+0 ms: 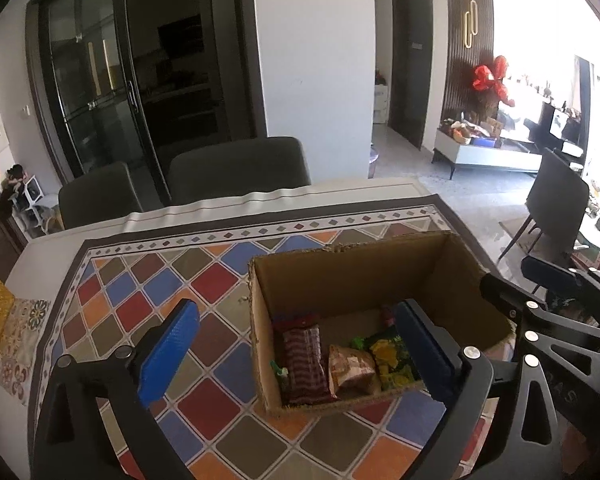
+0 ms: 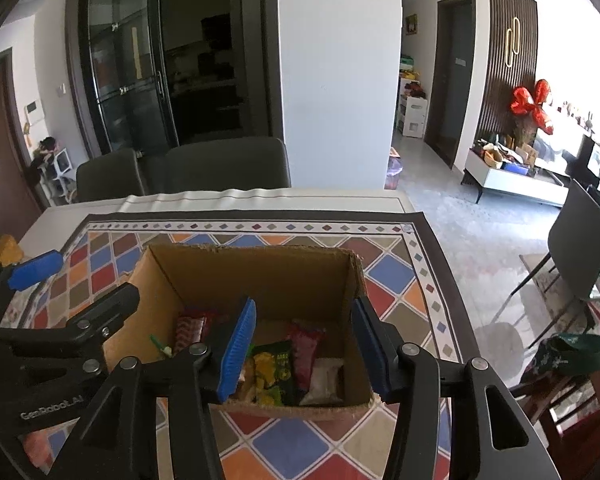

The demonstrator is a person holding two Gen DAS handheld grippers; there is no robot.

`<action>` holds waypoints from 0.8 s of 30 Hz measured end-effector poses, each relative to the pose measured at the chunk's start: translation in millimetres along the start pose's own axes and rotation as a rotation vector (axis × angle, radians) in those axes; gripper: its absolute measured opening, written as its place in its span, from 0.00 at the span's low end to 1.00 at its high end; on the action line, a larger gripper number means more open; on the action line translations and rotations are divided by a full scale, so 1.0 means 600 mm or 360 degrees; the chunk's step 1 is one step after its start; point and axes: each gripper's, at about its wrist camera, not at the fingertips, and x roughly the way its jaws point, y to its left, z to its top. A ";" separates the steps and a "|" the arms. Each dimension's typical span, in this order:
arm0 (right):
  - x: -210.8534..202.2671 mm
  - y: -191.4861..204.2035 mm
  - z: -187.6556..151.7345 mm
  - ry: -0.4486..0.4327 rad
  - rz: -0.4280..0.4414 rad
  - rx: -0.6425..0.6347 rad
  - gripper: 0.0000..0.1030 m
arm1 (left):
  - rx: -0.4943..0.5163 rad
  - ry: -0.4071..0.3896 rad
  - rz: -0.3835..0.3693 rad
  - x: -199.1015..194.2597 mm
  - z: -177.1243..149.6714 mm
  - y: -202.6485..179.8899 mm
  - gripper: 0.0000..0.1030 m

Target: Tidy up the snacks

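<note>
Presently the left gripper stands wide apart and empty over the cardboard box; the right gripper, partly parted, also holds nothing. Snack packets lie inside the box, near the patterned tablecloth's right edge.

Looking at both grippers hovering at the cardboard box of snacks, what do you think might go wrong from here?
The right gripper stands open with one finger over the packets and one outside the cardboard box; lowering it could catch the side wall. The left gripper straddles the opposite wall and could shove the box. The box sits near the table's edge.
</note>
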 end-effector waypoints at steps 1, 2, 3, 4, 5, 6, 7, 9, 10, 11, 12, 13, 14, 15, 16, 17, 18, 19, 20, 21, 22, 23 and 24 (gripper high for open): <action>-0.007 -0.001 -0.004 -0.0001 0.0007 0.0009 0.50 | -0.0004 -0.0006 -0.0010 -0.008 -0.004 0.001 0.97; -0.013 -0.002 -0.006 -0.0004 0.0012 0.0017 0.50 | -0.0012 -0.0017 -0.0021 -0.018 -0.008 0.001 0.98; -0.020 -0.003 -0.009 -0.0009 0.0018 0.0023 0.50 | -0.0024 -0.0031 -0.0036 -0.030 -0.013 0.002 0.98; -0.031 -0.003 -0.014 -0.0022 0.0024 0.0030 0.50 | -0.0035 -0.0044 -0.0044 -0.040 -0.018 0.002 0.99; -0.039 -0.004 -0.018 -0.0034 0.0026 0.0035 0.51 | -0.0045 -0.0058 -0.0049 -0.049 -0.024 0.003 1.00; -0.049 -0.003 -0.023 -0.0047 0.0027 0.0037 0.53 | -0.0047 -0.0074 -0.0050 -0.061 -0.031 0.003 1.00; -0.059 -0.002 -0.029 -0.0063 0.0027 0.0038 0.58 | -0.0047 -0.0090 -0.0049 -0.071 -0.037 0.003 1.00; -0.082 0.003 -0.043 -0.0097 0.0024 0.0034 0.59 | -0.0043 -0.0120 -0.0031 -0.091 -0.054 0.002 1.00; -0.091 0.004 -0.047 -0.0117 0.0030 0.0032 0.59 | -0.0042 -0.0131 -0.0020 -0.099 -0.060 0.002 1.00; -0.103 0.006 -0.053 -0.0136 0.0031 0.0026 0.61 | -0.0038 -0.0142 -0.0010 -0.107 -0.067 0.001 1.00; -0.114 0.009 -0.060 -0.0155 0.0024 0.0021 0.62 | -0.0035 -0.0156 -0.0003 -0.117 -0.075 0.001 1.00; -0.122 0.011 -0.065 -0.0170 0.0014 0.0018 0.63 | -0.0033 -0.0165 0.0002 -0.125 -0.081 0.001 1.00; -0.132 0.014 -0.072 -0.0190 0.0005 0.0009 0.63 | -0.0028 -0.0178 0.0015 -0.135 -0.089 0.001 1.00; -0.143 0.017 -0.079 -0.0210 -0.0002 0.0002 0.64 | -0.0022 -0.0196 0.0028 -0.144 -0.096 0.001 1.00; -0.148 0.019 -0.083 -0.0218 -0.0005 0.0000 0.65 | -0.0014 -0.0212 0.0040 -0.152 -0.101 0.001 1.00; -0.157 0.022 -0.090 -0.0229 -0.0004 -0.0002 0.65 | -0.0004 -0.0238 0.0062 -0.164 -0.108 0.001 1.00; -0.164 0.024 -0.096 -0.0235 0.0001 -0.0003 0.65 | -0.0005 -0.0255 0.0074 -0.172 -0.114 0.002 1.00; -0.171 0.026 -0.102 -0.0239 0.0008 -0.0008 0.66 | -0.0010 -0.0271 0.0083 -0.180 -0.120 0.002 1.00; -0.179 0.029 -0.110 -0.0248 0.0013 -0.0014 0.66 | -0.0014 -0.0286 0.0089 -0.189 -0.126 0.002 1.00; -0.187 0.033 -0.117 -0.0258 0.0013 -0.0024 0.66 | -0.0017 -0.0300 0.0093 -0.199 -0.133 0.003 1.00; -0.194 0.036 -0.124 -0.0266 0.0011 -0.0033 0.66 | -0.0021 -0.0312 0.0093 -0.207 -0.140 0.004 1.00; -0.201 0.038 -0.129 -0.0275 0.0010 -0.0037 0.67 | -0.0023 -0.0324 0.0092 -0.215 -0.147 0.004 1.00; -0.209 0.040 -0.135 -0.0286 0.0010 -0.0038 0.68 | -0.0017 -0.0338 0.0098 -0.226 -0.156 0.003 1.00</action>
